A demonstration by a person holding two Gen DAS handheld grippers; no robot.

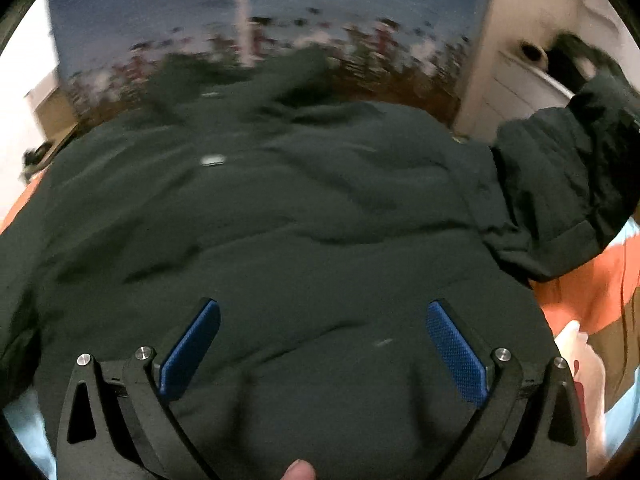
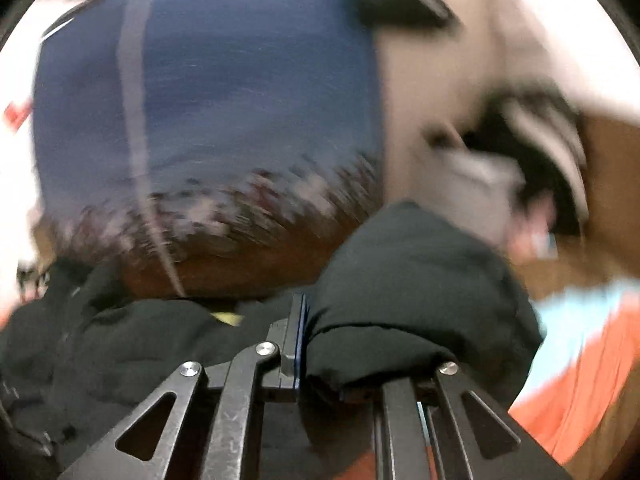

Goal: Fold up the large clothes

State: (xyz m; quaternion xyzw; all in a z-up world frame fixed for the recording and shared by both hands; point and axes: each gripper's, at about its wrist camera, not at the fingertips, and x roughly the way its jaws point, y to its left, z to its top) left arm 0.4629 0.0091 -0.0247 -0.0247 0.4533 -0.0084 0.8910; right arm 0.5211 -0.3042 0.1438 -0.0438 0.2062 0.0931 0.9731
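While the left wrist view is blurred toward its far edge, the near part reads clearly: the left gripper [image 1: 322, 344] hangs over a dark green padded jacket [image 1: 280, 220], its blue pads [image 1: 456, 352] spread wide with nothing between them, and whether they touch the cloth I cannot tell. Jacket lies spread across most of the frame on an orange and light-blue bed cover [image 1: 588, 284]. At right, one sleeve [image 1: 560, 184] is raised off the cover and folded upward, its cuff end out of frame. A fingertip [image 1: 298, 472] of the person shows at the near edge. Far side: a blue wall hanging [image 1: 260, 12] with a dark patterned lower band; pale wall and white furniture [image 1: 520, 92] to the far right.

Right wrist view, heavily smeared. The right gripper [image 2: 304, 340] has its jaws closed down on a bunched fold of the jacket's sleeve [image 2: 420, 280]; only one blue pad edge [image 2: 298, 340] shows, pressed against the cloth, the other buried under it. Sleeve bulges up to the right of the pad. Rest of the jacket [image 2: 132, 344] lies lower at left. Orange and blue cover [image 2: 584, 352] at right; blue hanging [image 2: 220, 80] beyond.
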